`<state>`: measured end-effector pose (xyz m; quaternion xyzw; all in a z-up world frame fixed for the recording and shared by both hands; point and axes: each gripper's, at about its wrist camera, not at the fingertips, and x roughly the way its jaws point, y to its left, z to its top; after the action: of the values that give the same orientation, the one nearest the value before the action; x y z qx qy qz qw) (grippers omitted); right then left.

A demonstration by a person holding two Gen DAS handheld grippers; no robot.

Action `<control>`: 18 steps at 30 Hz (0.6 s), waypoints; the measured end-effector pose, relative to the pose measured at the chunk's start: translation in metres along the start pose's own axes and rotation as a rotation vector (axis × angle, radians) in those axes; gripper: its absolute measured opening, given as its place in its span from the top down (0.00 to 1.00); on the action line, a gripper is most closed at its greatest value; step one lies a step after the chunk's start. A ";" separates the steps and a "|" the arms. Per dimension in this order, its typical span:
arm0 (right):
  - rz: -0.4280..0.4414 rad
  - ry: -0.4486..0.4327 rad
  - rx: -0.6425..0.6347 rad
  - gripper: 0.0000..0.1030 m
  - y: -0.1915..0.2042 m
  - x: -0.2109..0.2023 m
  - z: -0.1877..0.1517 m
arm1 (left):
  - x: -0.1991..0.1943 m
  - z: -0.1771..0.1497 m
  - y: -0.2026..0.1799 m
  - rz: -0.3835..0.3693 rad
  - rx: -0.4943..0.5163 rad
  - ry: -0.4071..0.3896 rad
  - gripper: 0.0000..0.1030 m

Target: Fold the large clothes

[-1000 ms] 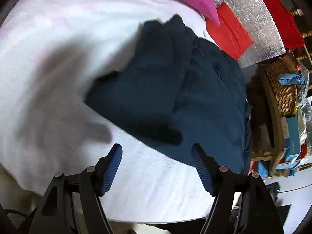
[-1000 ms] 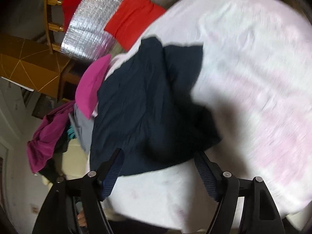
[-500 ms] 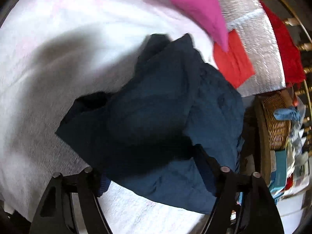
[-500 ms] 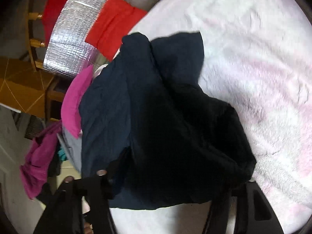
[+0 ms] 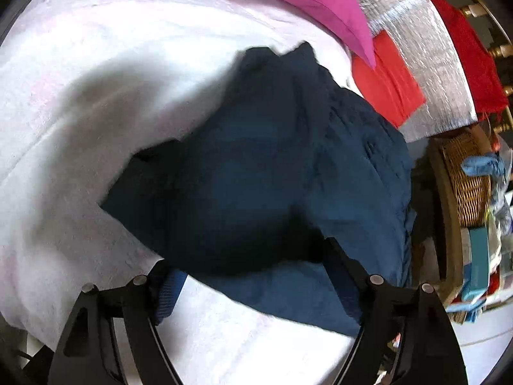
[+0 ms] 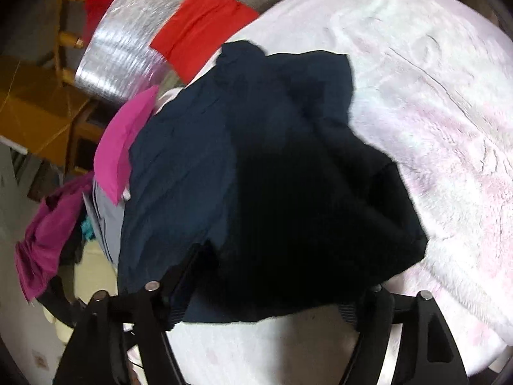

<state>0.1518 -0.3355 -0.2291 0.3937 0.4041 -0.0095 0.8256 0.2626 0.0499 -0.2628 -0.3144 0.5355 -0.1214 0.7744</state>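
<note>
A dark navy garment (image 5: pixel 272 166) lies bunched on a white and pink fluffy blanket (image 5: pixel 96 48). In the left wrist view its near fold bulges over the tips of my left gripper (image 5: pixel 256 279). The jaws stand wide and are opening, with cloth between them and the blue pads (image 5: pixel 166 295) apart from it. In the right wrist view the same garment (image 6: pixel 256 176) drapes over both tips of my right gripper (image 6: pixel 266 301). Its jaws are also opening, with the dark fold between them and most of the pads hidden.
A pink cushion (image 5: pixel 320 3), a red cloth (image 5: pixel 384 77) and a silver quilted mat (image 5: pixel 426 64) lie beyond the garment. A wicker basket (image 5: pixel 471 186) stands at the right. A magenta garment (image 6: pixel 45 234) hangs off the blanket's (image 6: pixel 433 96) far-left edge, near wooden furniture (image 6: pixel 32 118).
Both grippers have closed in on the navy garment. Their pads showed bare over the blanket a second ago; now its near fold covers the fingertips and bulges higher between them.
</note>
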 end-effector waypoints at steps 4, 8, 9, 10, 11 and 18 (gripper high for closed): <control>0.026 0.061 0.026 0.19 0.000 0.014 -0.005 | 0.004 -0.017 -0.019 0.033 0.089 0.027 0.16; 0.063 0.080 0.020 0.19 0.008 0.023 -0.009 | 0.013 -0.020 -0.028 -0.010 0.099 0.071 0.16; 0.058 0.070 0.010 0.19 0.010 0.025 -0.009 | 0.015 -0.018 -0.026 -0.015 0.082 0.066 0.16; 0.058 0.064 0.007 0.19 0.009 0.024 -0.009 | 0.015 -0.017 -0.022 -0.025 0.059 0.064 0.16; 0.057 0.055 0.004 0.22 0.010 0.025 -0.010 | 0.016 -0.014 -0.018 -0.044 0.026 0.058 0.16; 0.052 -0.077 -0.084 0.46 0.024 0.005 -0.011 | 0.000 -0.017 -0.035 -0.052 0.135 -0.028 0.17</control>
<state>0.1560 -0.3104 -0.2208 0.3683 0.3616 0.0138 0.8564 0.2522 0.0165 -0.2454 -0.2768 0.5069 -0.1728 0.7979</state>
